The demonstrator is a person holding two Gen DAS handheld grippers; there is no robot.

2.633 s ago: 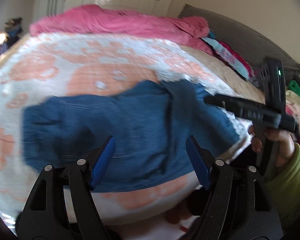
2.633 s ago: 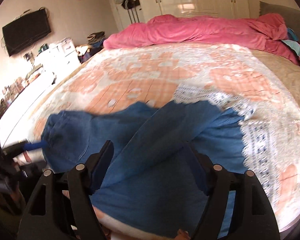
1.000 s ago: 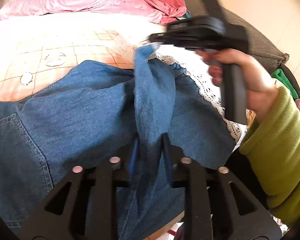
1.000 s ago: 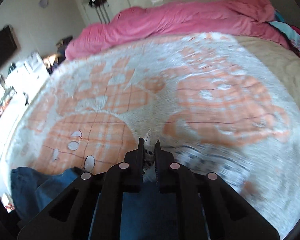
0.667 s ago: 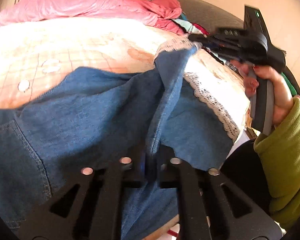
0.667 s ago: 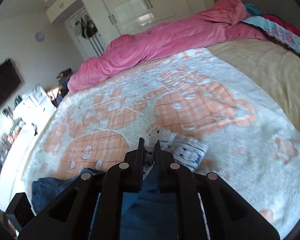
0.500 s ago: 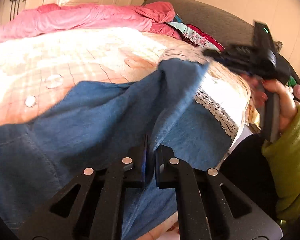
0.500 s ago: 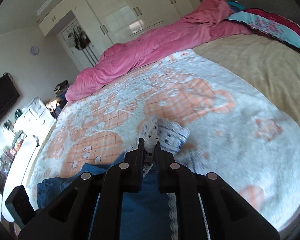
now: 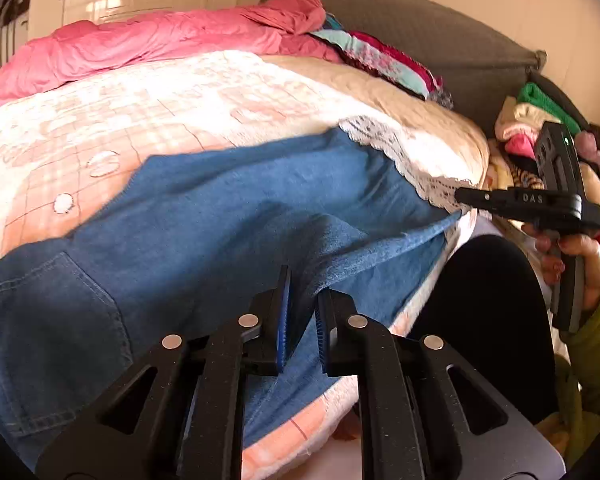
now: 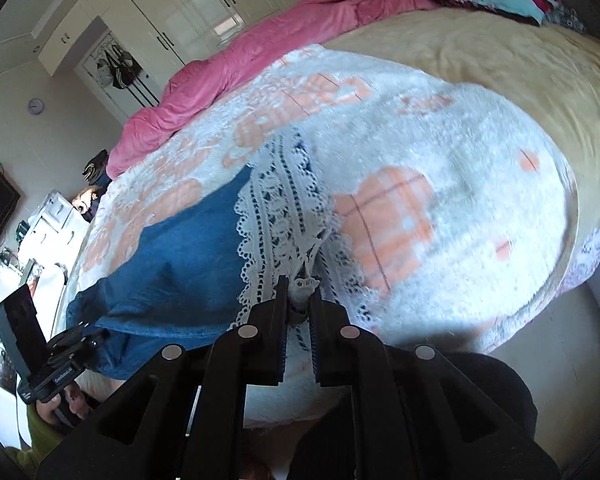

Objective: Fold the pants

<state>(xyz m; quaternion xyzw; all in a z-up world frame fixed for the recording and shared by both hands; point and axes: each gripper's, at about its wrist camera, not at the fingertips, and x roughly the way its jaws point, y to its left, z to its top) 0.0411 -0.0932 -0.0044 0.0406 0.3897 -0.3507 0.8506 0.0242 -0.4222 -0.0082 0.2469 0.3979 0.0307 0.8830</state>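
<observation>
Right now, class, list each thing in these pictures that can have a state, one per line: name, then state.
Left gripper: shut on the pants, pinching a fold of denim near the bed's front edge.
Right gripper: shut on the pants at the lace hem.
Pants: spread across the blanket, not yet folded, leg stretched between the grippers.
Lace hem: pulled taut.
Blanket: spread flat on the bed.
Pink duvet: bunched along the far side.

Left wrist view: low at the bed's [image 9: 260,92] near edge, close over the pants [image 9: 220,216], facing across toward the headboard [image 9: 400,28]. Right wrist view: rolled sideways, close above the lace hem [image 10: 284,224], facing toward the wardrobe [image 10: 188,12]. Shared by both: pants, patterned blanket [image 9: 100,120], pink duvet [image 10: 240,68], and the opposite gripper at frame edge.
</observation>
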